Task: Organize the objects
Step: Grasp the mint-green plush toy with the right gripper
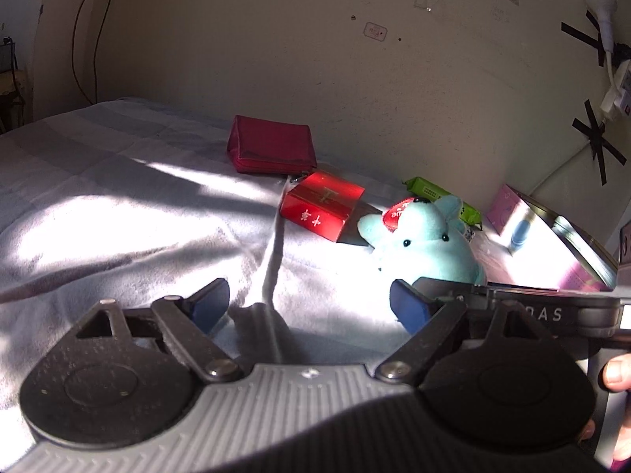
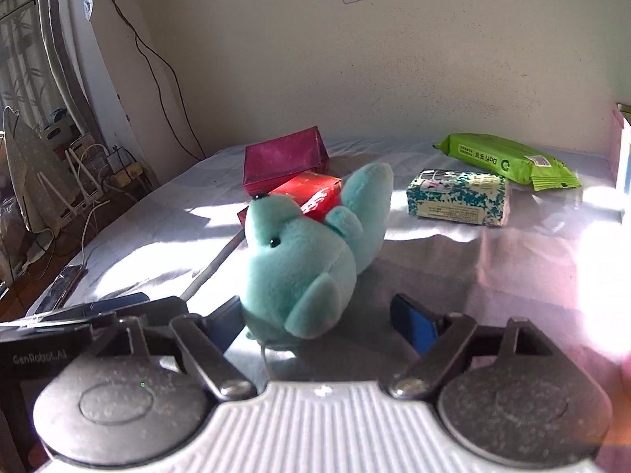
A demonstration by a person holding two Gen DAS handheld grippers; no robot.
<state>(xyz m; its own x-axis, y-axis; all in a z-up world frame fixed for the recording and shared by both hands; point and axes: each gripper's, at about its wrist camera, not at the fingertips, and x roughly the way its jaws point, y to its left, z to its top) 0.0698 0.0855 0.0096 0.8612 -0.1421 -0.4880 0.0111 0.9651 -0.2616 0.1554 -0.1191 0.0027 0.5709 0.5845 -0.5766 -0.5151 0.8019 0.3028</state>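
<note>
1. Nearest to us, the right gripper has its jaws apart around the base of the teal plush toy. The left pad sits at or against the toy's side and the right pad stands clear of it, so we do not call this a grip yet.
2. The left gripper hangs over bare bedsheet with its jaws apart and nothing between them. The plush toy lies at about two o'clock from it.
3. The toy rests on the sheet. In the right wrist view its snout points toward ten o'clock and its tail rises toward one o'clock, so its long axis runs from near left to far right.
4. Just behind the toy, at twelve o'clock, a red box lies in front of a dark red pouch.
5. Farther off, at about two o'clock, sit a patterned blue-and-white packet and a green wipes pack, near each other.
6. We judge the tidying barely begun: all of these lie loose on the bed, and nothing looks gathered. The toy seems to be the first pick.
</note>
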